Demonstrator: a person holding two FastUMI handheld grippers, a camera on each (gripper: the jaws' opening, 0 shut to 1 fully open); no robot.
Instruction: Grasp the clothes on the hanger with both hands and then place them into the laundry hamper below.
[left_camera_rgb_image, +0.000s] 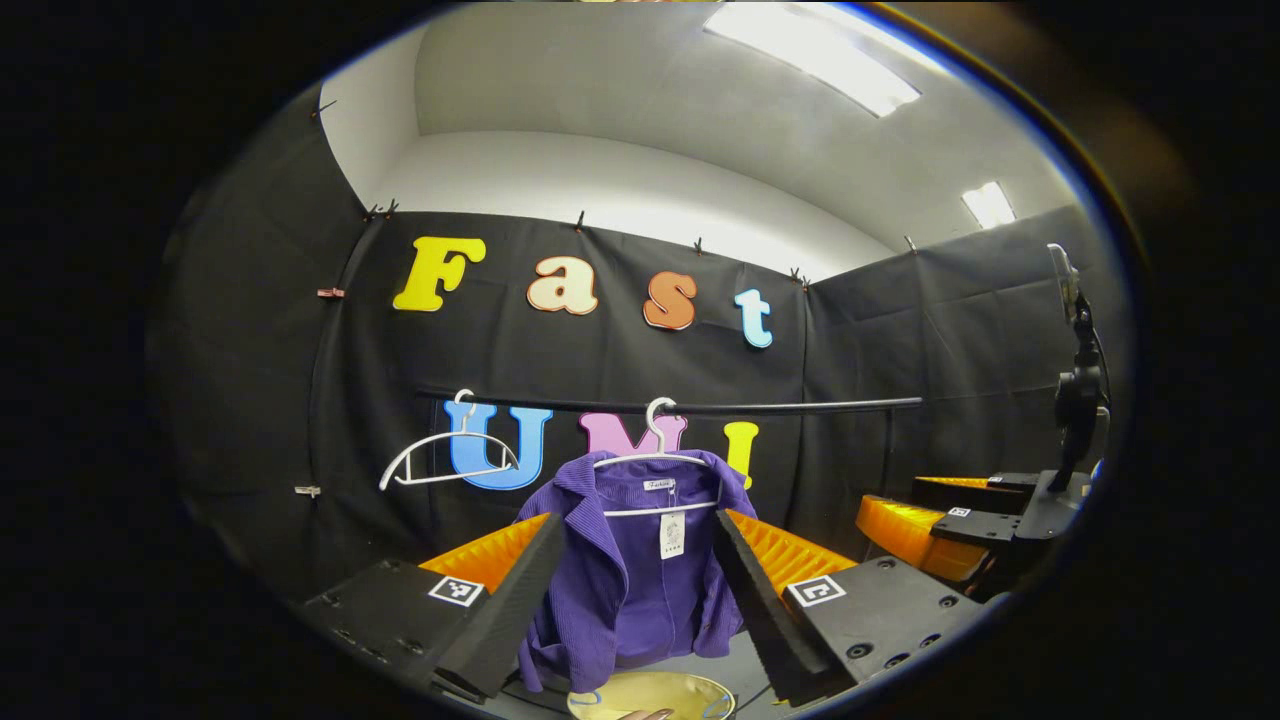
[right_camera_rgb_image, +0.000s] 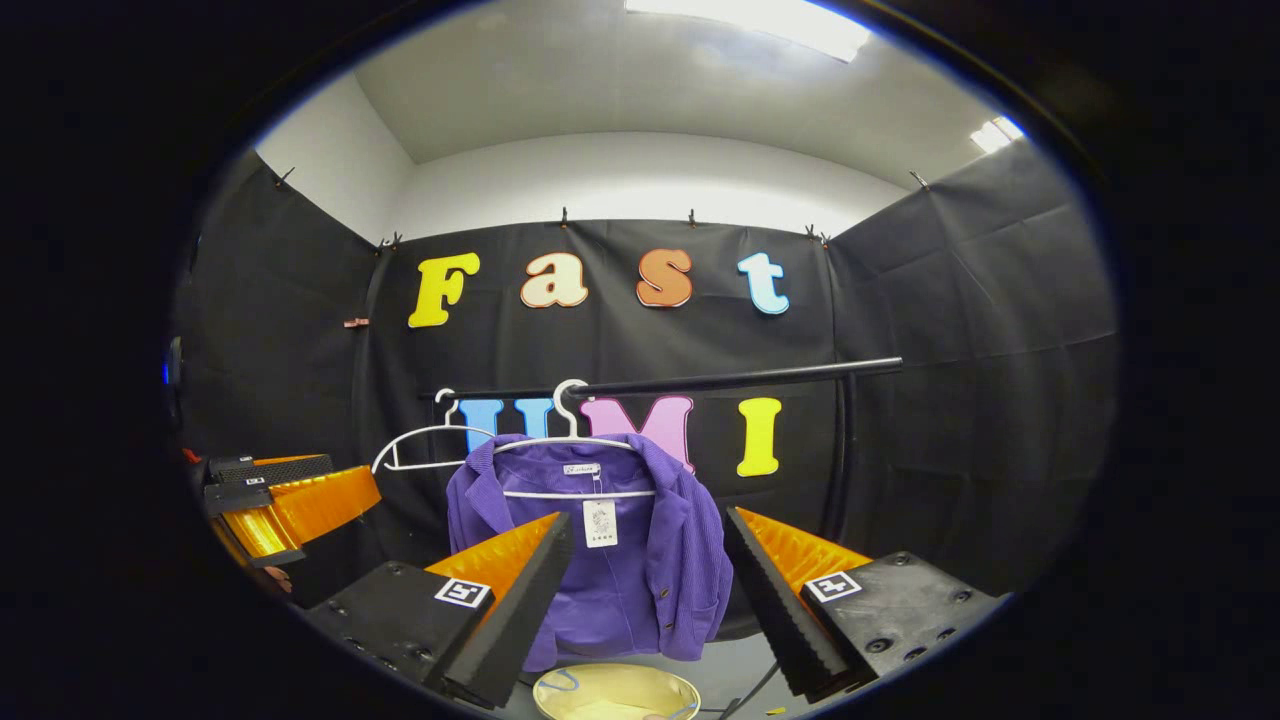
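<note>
- Rail (left_camera_rgb_image: 700, 407): a dark bar running across the booth wall; taken here as the landmark.
- Spare hanger (left_camera_rgb_image: 440, 455): white, bare, hooked on the rail near its left end, tilted.
- Jacket (left_camera_rgb_image: 640, 580): purple, ribbed, on a second white hanger (left_camera_rgb_image: 655, 450) hooked on the rail just right of the spare one. It hangs open at the front, a paper tag (left_camera_rgb_image: 672, 535) dangling under the collar. In the right gripper view the jacket (right_camera_rgb_image: 620, 560) hangs below the rail (right_camera_rgb_image: 720, 380), left of its middle.
- Hamper (left_camera_rgb_image: 650, 695): pale yellow rim, below the rail, directly under the jacket's hem; its rim (right_camera_rgb_image: 615, 690) also shows in the right gripper view.
- Left claw (left_camera_rgb_image: 640, 590): released, fingers spread wide to either side of the jacket, apart from the cloth, short of the rail.
- Right claw (right_camera_rgb_image: 650, 600): released likewise, fingers framing the jacket's lower half without touching it. In the left gripper view it sits well right of the jacket, below the rail's right end (left_camera_rgb_image: 940, 520).
- Stand (left_camera_rgb_image: 1075, 400): dark post at the far right, beyond the rail's end.
</note>
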